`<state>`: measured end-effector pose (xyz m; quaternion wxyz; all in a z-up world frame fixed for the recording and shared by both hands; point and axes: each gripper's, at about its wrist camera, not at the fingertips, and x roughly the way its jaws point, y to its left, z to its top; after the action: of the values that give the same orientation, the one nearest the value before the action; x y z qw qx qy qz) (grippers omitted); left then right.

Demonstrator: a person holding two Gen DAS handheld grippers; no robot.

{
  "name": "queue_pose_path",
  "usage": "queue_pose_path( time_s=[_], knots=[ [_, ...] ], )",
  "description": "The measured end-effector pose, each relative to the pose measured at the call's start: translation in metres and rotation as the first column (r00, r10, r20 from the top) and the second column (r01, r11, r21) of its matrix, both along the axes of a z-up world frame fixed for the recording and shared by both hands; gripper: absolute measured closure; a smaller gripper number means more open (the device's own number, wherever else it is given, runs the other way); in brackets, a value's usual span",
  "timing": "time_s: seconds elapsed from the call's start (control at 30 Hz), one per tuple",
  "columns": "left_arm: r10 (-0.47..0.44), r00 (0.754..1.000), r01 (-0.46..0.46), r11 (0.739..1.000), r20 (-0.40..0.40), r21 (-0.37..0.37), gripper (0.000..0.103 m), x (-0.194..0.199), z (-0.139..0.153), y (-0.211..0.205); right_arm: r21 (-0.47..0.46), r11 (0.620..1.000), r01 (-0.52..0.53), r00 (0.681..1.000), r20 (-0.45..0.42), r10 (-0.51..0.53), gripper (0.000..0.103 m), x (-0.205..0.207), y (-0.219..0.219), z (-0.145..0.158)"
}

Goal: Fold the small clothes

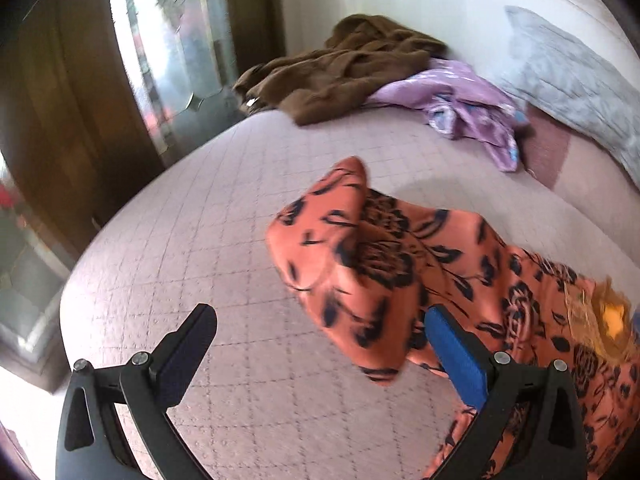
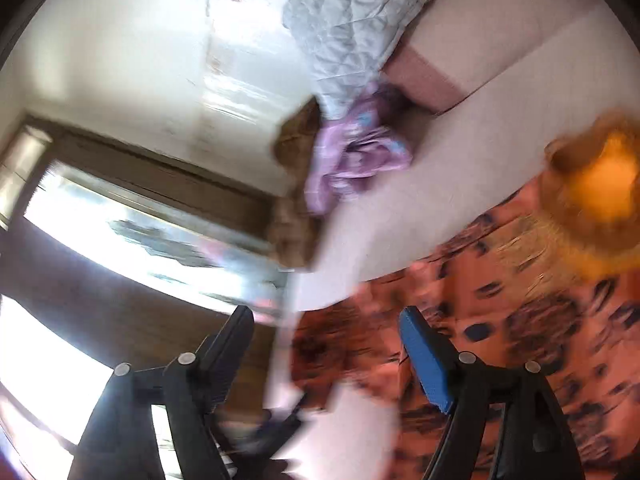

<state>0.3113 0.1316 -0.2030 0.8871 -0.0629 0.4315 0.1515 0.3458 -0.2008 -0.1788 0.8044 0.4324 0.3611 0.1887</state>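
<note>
Lying bunched and partly raised on the bed (image 1: 208, 216), the orange floral garment (image 1: 372, 264) is showing no finished fold yet: its near end is standing up in a loose peak toward twelve o'clock of the left tool (image 1: 320, 344), and the rest is trailing off toward four o'clock, where an orange-yellow trim patch (image 1: 612, 316) is showing. The left tool is gaping wide, gripping nothing; its blue-padded finger at three o'clock is sitting against or just in front of the cloth, and I cannot tell whether it is touching. The right tool (image 2: 328, 344) is also spread apart and empty, with the same garment (image 2: 520, 320) lying from its one o'clock down to its five o'clock; this view is heavily blurred, so finer contact cannot be read.

Judging from this, the fold on this piece is barely under way or at mid-step, with flattening and creasing still to come. Farther off, toward twelve and one o'clock in the left view, a brown garment (image 1: 344, 68) and a purple garment (image 1: 468, 108) are lying crumpled and touching each other, beside a grey quilt (image 1: 572, 84), so at least two more pieces appear to be waiting.
</note>
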Motion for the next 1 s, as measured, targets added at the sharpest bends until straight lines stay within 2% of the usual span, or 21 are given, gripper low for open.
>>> queue_pose_path(
  time_s=[0.03,0.1,0.17,0.23,0.3,0.37,0.43,0.5,0.6,0.67,0.77,0.83,0.87,0.93,1.0],
  knots=[
    [0.018,1.000,-0.018,1.000,-0.004,-0.018,0.000,-0.001,0.001,0.007,-0.045,0.999,-0.007,1.000,-0.029,0.005,0.030,0.000,0.005,-0.006],
    [0.082,0.997,-0.082,0.996,-0.016,-0.045,0.000,0.001,-0.001,0.027,-0.124,0.991,-0.058,0.996,-0.080,0.048,0.064,-0.007,0.019,-0.029],
    [0.144,0.989,-0.146,0.988,-0.037,-0.056,0.000,0.001,-0.005,0.044,-0.219,0.972,-0.088,0.990,-0.126,0.061,0.066,-0.015,0.034,-0.048],
    [0.208,0.976,-0.213,0.975,-0.071,-0.071,0.000,0.000,-0.013,0.061,-0.277,0.953,-0.123,0.980,-0.185,0.073,0.066,-0.020,0.049,-0.071],
    [0.273,0.955,-0.285,0.953,-0.119,-0.099,0.000,-0.002,-0.022,0.079,-0.372,0.915,-0.158,0.963,-0.263,0.060,0.067,-0.016,0.070,-0.089],
    [0.321,0.936,-0.340,0.931,-0.142,-0.132,0.000,-0.006,-0.027,0.095,-0.425,0.890,-0.164,0.973,-0.220,0.075,0.065,-0.017,0.085,-0.080],
    [0.377,0.914,-0.400,0.898,-0.150,-0.181,0.000,-0.012,-0.029,0.112,-0.440,0.871,-0.217,0.974,-0.157,0.164,0.063,-0.015,0.113,-0.056],
    [0.437,0.887,-0.460,0.860,-0.148,-0.221,0.000,-0.021,-0.028,0.129,-0.479,0.840,-0.257,0.966,-0.111,0.232,0.021,-0.011,0.142,-0.038],
    [0.517,0.848,-0.530,0.813,-0.121,-0.241,0.000,-0.038,-0.022,0.149,-0.498,0.811,-0.308,0.943,-0.048,0.329,0.019,0.001,0.186,-0.020],
    [0.562,0.822,-0.566,0.789,-0.091,-0.239,0.000,-0.049,-0.016,0.163,-0.475,0.814,-0.335,0.930,-0.025,0.368,0.019,0.015,0.210,-0.015],
    [0.631,0.774,-0.625,0.751,-0.044,-0.212,0.000,-0.066,-0.006,0.183,-0.329,0.852,-0.406,0.907,-0.034,0.419,0.019,0.038,0.239,-0.017],
    [0.657,0.753,-0.649,0.735,-0.030,-0.197,0.000,-0.072,-0.003,0.191,-0.258,0.855,-0.450,0.890,-0.048,0.454,0.019,0.042,0.256,-0.024],
    [0.667,0.744,-0.660,0.728,-0.027,-0.186,0.000,-0.075,-0.002,0.194,-0.255,0.847,-0.466,0.883,-0.067,0.465,0.019,0.041,0.267,-0.031],
    [0.668,0.744,-0.660,0.727,-0.026,-0.189,0.000,-0.076,-0.002,0.197,-0.275,0.828,-0.488,0.871,-0.088,0.484,0.019,0.039,0.280,-0.042],
    [0.652,0.758,-0.643,0.740,-0.027,-0.197,0.000,-0.075,-0.002,0.200,-0.302,0.806,-0.509,0.858,-0.106,0.502,0.019,0.035,0.297,-0.055]
  ],
)
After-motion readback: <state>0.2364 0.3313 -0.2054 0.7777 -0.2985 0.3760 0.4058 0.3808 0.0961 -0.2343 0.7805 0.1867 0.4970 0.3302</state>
